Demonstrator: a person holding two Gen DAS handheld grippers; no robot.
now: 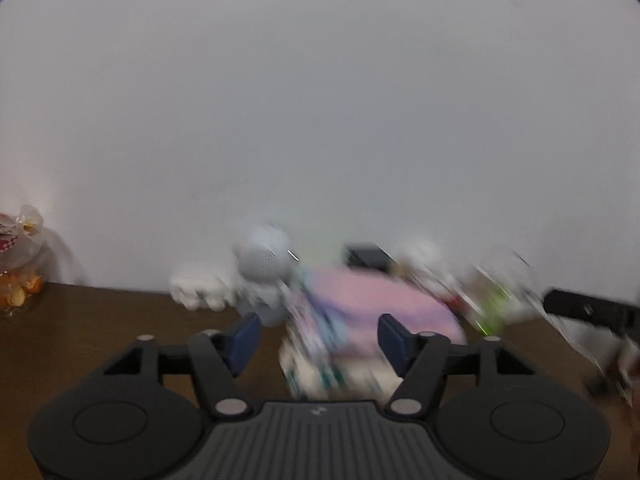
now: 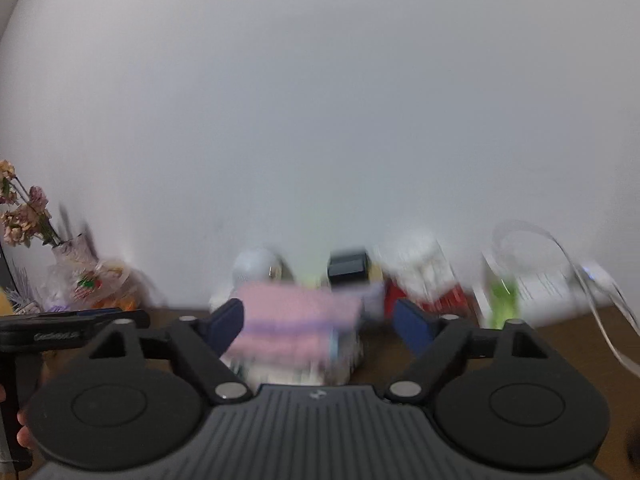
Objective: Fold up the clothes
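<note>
Two grippers, left gripper [image 1: 318,336] and right gripper [image 2: 318,326], both spread wide, empty; one blurred pink folded garment [image 1: 372,308] on table [image 1: 100,320]

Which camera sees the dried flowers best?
The right wrist view: the dried flowers stand in a vase at its left edge, fairly sharp against the wall. The left wrist view doesn't show them at all; its left edge has only a bag of snacks.

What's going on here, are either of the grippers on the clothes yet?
Not at this moment. Both the left gripper and the right gripper are open and hold nothing. A folded pink garment sits on a stack of clothes on the brown table, just ahead of the fingers. The frames are motion-blurred, so finer detail is unclear.
</note>
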